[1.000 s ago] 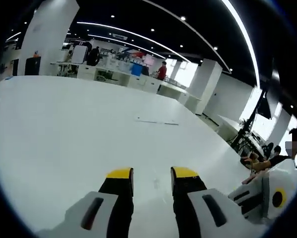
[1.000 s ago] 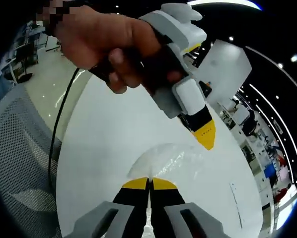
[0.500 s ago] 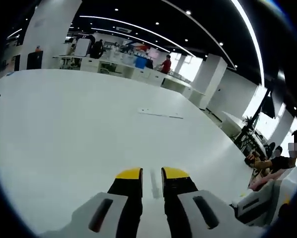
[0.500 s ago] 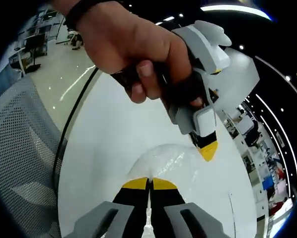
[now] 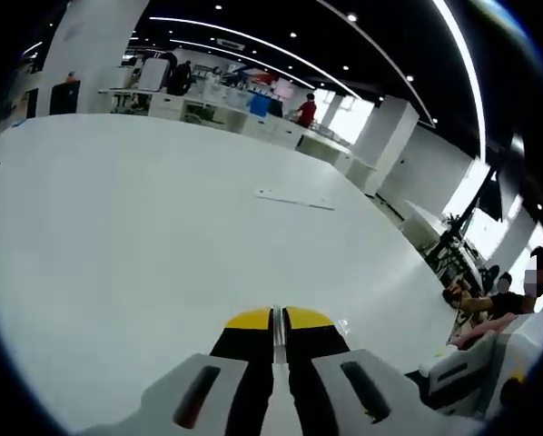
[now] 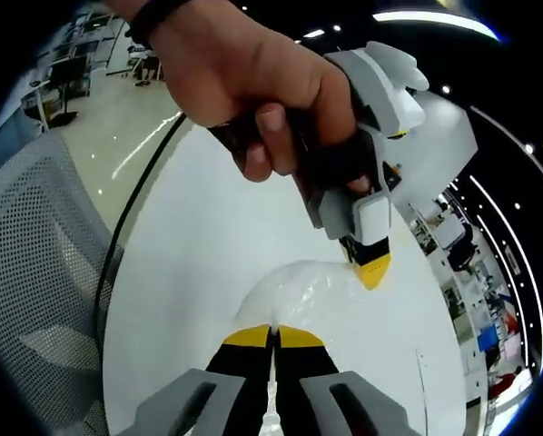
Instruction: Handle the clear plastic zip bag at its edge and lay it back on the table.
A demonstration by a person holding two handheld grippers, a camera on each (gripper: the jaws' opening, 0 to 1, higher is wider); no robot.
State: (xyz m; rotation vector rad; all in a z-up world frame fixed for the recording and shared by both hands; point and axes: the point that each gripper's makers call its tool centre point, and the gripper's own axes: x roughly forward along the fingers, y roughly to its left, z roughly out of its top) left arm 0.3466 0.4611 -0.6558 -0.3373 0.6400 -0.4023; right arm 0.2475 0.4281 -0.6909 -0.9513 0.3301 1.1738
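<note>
Yellow tips of my left hand-held gripper stand pressed together with only a thin sliver between them, and whether the bag's edge lies in that sliver I cannot tell from the left gripper view. That view looks far across the white table, where a thin flat strip lies well away from me, and beyond it stand long white desks, a person in red, white pillars and curved ceiling light strips. At the right edge of that view seated people show beside a dark stand. The right gripper view shows what the left one cannot: the clear plastic zip bag lying on the table, a crinkled pale dome just ahead of my right hand-held gripper, whose yellow tips are closed tight at the bag's near edge. Above it my left hand grips the left tool, its yellow tip touching down at the bag's far edge. A black cable hangs from that hand, and a grey mesh chair back stands at the left beside the table.
</note>
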